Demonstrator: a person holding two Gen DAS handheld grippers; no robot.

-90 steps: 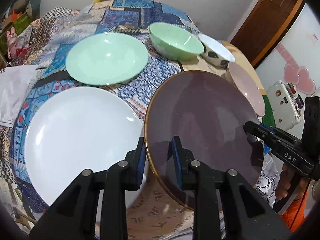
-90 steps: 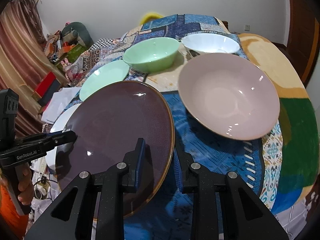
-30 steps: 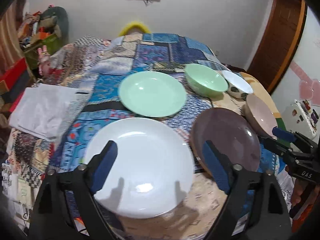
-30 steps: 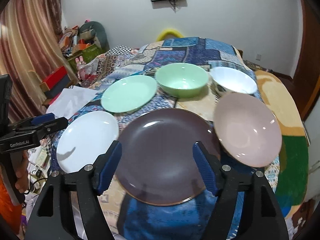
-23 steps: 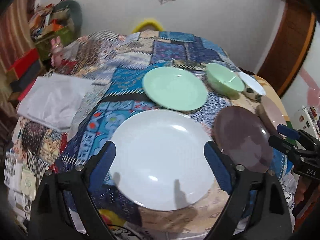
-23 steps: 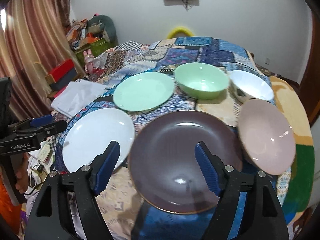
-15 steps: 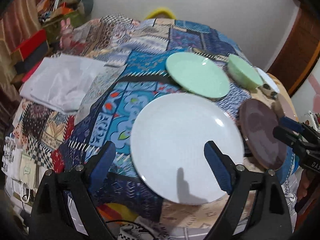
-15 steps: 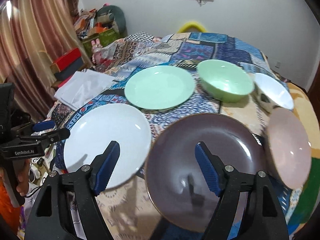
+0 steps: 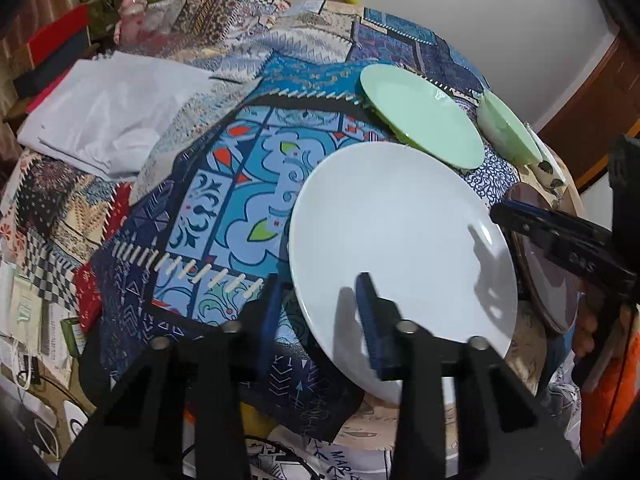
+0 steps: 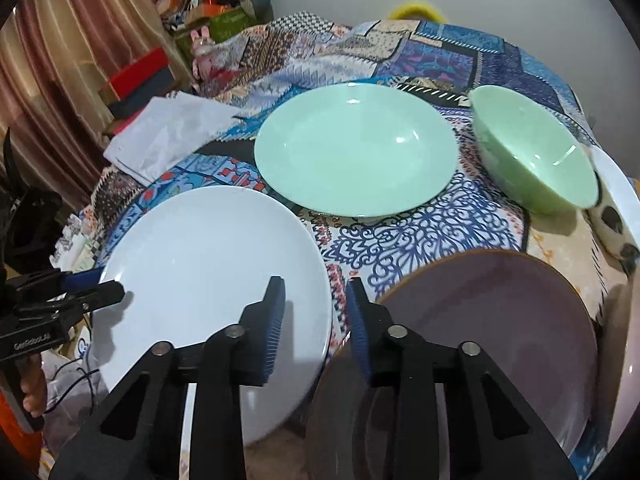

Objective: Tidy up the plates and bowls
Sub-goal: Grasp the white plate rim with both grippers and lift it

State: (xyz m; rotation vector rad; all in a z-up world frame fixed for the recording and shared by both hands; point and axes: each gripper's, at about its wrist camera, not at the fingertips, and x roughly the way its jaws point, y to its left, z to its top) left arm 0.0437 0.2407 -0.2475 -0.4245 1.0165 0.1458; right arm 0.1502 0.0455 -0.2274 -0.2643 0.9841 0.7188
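White plate = landmark, lying on patchwork cloth over the tabletop, near edge overhanging toward camera. Left tool straddles plate's near-left rim: one blue pad under/outside the edge, other pad on top of plate; jaws part-open, gap w/ rim between, can't tell if actually pinching. Right tool sits at plate's right rim, jaws narrowed but a gap visible, left pad over plate's edge, right pad over the bare strip of cloth betw. white plate and dark purple plate; holding nothing. Dark purple plate just right of white plate, rims nearly touching, gold-ish edge. Green plate behind white plate, close, small strip of cloth between. Green bowl right of green plate, further back-right of white plate. White bowl w/ dark spots beyond green bowl, only partly in frame. Pink bowl sliver at far right, past purple plate. White folded cloth back-left of white plate, well apart. Left wrist view: the right tool's tip is over the white plate's right edge. Hand on the left tool's grip, lower left of white plate, orange sleeve below.
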